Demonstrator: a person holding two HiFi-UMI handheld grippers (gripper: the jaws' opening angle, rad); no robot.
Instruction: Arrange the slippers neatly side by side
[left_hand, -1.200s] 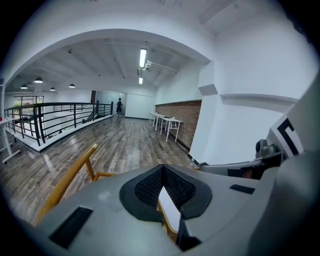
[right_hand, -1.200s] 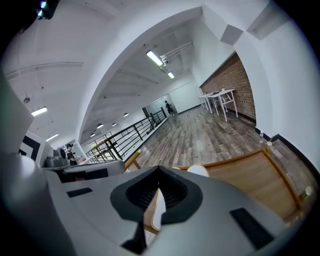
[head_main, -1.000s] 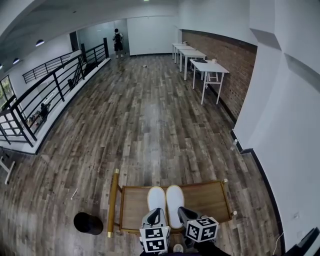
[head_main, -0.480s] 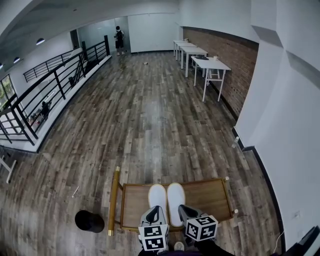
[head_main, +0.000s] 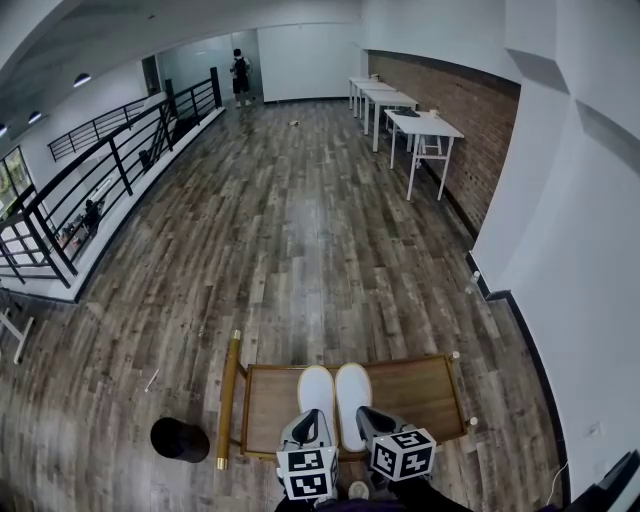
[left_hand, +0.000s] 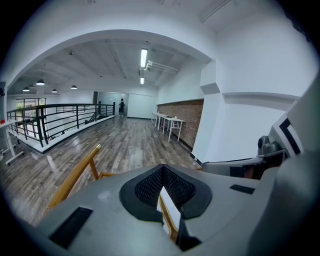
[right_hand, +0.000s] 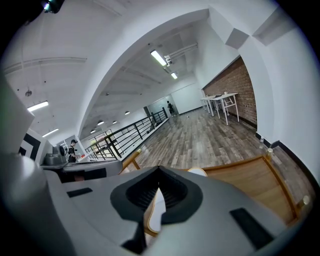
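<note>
Two white slippers, the left slipper (head_main: 316, 393) and the right slipper (head_main: 352, 391), lie side by side, touching, toes pointing away, on a low wooden tray table (head_main: 420, 395). My left gripper (head_main: 312, 422) sits just above the near end of the left slipper, shut, with nothing held. My right gripper (head_main: 366, 418) hovers by the heel of the right slipper, also shut and empty. In the left gripper view a strip of white slipper (left_hand: 170, 212) shows below the closed jaws. The right gripper view shows a slipper (right_hand: 155, 207) beneath its jaws too.
A gold rail (head_main: 227, 400) runs along the tray table's left side. A black round object (head_main: 180, 440) lies on the wood floor to the left. White tables (head_main: 420, 130) line the brick wall at right, a black railing (head_main: 90, 190) stands far left, and a person (head_main: 240, 70) stands far off.
The head view has shifted slightly, so the room sits a little lower in frame. Slippers and both grippers keep their places.
</note>
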